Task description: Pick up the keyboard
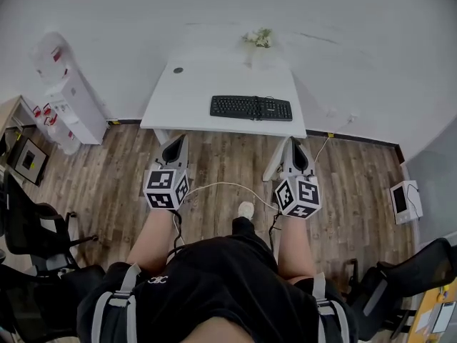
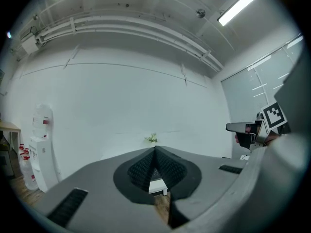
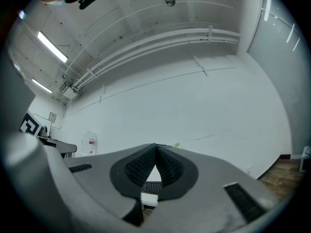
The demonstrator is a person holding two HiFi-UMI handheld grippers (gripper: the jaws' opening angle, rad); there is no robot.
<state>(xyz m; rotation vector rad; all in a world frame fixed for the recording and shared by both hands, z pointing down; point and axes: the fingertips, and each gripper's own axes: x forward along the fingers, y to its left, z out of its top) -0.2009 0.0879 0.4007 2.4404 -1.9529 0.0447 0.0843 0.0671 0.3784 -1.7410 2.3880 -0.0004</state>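
Our left gripper (image 1: 176, 144) and right gripper (image 1: 295, 148) sit pressed together, empty. The keyboard (image 1: 251, 108) at twelve o'clock seems light and stiff; we'd grip its short ends.

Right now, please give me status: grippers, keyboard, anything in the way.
Left gripper shut, empty; right gripper shut, empty. Keyboard flat on white table, not yet reached. Nothing seen in the way.

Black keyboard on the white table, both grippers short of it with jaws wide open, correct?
Not open: both are shut and empty. The left gripper and right gripper each show their tips together in their own gripper views. The keyboard does lie on the white table, with both grippers short of it.
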